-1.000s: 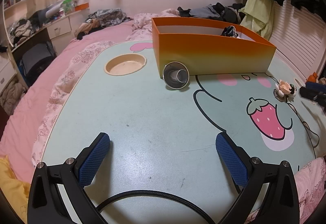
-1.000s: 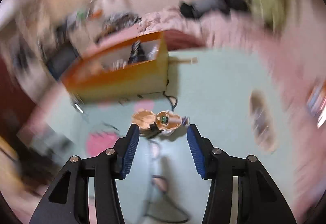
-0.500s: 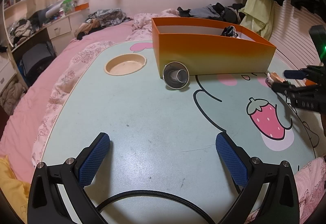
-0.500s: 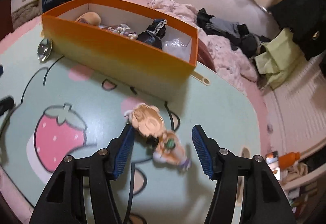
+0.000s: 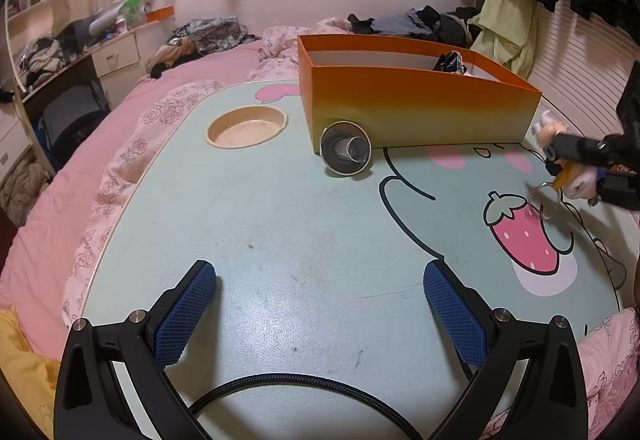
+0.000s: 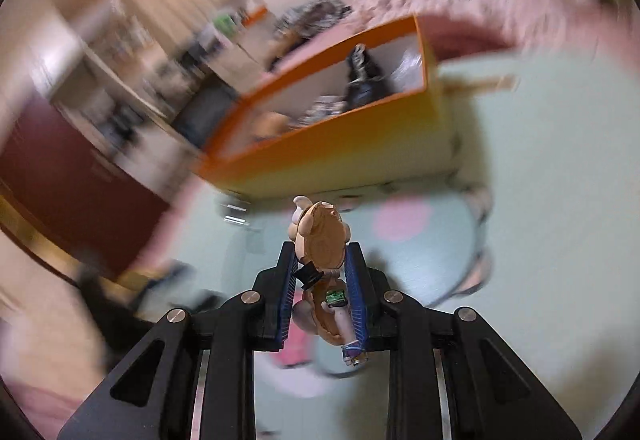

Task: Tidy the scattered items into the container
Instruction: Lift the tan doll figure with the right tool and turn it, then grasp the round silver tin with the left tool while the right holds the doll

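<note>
Right wrist: tan-haired doll figurine (image 6: 320, 240), black top hat, between closing tongs (image 6: 321, 260)

In the left wrist view a wide bare stretch of the mint table (image 5: 280, 240) is lying open ahead of the left gripper (image 5: 320, 304), whose jaws are standing wide with nothing between them. At twelve o'clock a steel cup (image 5: 346, 153) is lying on its side, touching the near wall of the orange box (image 5: 420, 107), which is blocking the far end. At eleven o'clock a round recess (image 5: 246, 125) is sitting in the tabletop. At two o'clock the right gripper (image 5: 580, 163) is closing on a doll figure (image 6: 320, 240), filling the passage just beside the box's right corner
</note>
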Motion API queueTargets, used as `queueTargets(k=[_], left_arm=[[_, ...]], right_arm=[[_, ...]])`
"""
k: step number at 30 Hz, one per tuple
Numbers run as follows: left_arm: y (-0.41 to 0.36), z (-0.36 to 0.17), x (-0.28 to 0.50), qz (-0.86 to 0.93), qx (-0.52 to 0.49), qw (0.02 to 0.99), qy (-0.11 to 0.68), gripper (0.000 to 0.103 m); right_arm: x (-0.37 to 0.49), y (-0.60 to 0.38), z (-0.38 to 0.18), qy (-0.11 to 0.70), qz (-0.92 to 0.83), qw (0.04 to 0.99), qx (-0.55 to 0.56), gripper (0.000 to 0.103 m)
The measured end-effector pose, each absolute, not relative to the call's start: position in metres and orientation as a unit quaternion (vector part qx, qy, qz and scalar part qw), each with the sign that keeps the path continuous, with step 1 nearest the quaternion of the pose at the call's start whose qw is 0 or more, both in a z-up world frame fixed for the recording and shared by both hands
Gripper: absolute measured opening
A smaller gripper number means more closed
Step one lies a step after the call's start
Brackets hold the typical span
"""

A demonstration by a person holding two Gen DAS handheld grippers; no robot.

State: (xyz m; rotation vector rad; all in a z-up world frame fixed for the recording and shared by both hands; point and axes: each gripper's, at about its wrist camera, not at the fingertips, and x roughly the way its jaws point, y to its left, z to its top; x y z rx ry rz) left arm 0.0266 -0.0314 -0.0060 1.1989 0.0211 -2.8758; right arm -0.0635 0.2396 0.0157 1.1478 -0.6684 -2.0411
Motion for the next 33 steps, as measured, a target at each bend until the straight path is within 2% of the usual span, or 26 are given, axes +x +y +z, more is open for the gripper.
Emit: queueTargets(k=[2,4,9,10,11,13,15,20,23,30,33], left_arm=[[-0.032,-0.006,0.027,-0.923,0.385,0.013,0.007,0.103],[-0.031,-0.006,0.027,-0.923,0.385,0.013,0.007,0.103],[-0.032,-0.006,0.026,-0.922,0.388,0.013,0.004,0.103],[-0.032,-0.005,0.025,-0.921,0.39,0.012,0.005,0.098],[-0.033,-0.003,0.024,-0.921,0.39,0.009,0.009,0.088],[-0.039,0.002,0.018,-0.918,0.396,-0.009,0.026,0.083],[-0.045,0.009,0.006,-0.915,0.402,-0.013,0.042,0.083],[-0.038,0.021,-0.024,-0.916,0.402,-0.012,0.019,0.083],[-0.03,0.022,-0.039,-0.91,0.413,-0.016,0.015,0.083],[-0.018,0.012,-0.06,-0.897,0.441,-0.009,0.006,0.082],[-0.022,0.01,-0.063,-0.895,0.446,-0.01,0.017,0.078]], right_arm=[[-0.065,0.245,0.007,-0.324,-0.753,0.373,0.435,0.026],[-0.065,0.246,0.006,-0.347,-0.745,0.38,0.424,0.026],[-0.032,0.212,0.021,-0.255,-0.818,0.325,0.4,0.026],[-0.026,0.204,0.023,-0.237,-0.83,0.316,0.394,0.026],[-0.019,0.194,0.024,-0.219,-0.84,0.309,0.388,0.026],[-0.011,0.18,0.023,-0.2,-0.846,0.314,0.382,0.026],[-0.009,0.178,0.022,-0.215,-0.835,0.339,0.378,0.026],[-0.013,0.204,-0.002,-0.331,-0.766,0.404,0.374,0.026],[-0.016,0.212,-0.014,-0.369,-0.739,0.417,0.378,0.026],[-0.015,0.205,-0.007,-0.346,-0.758,0.406,0.375,0.026],[-0.013,0.198,-0.007,-0.322,-0.767,0.401,0.383,0.026]])
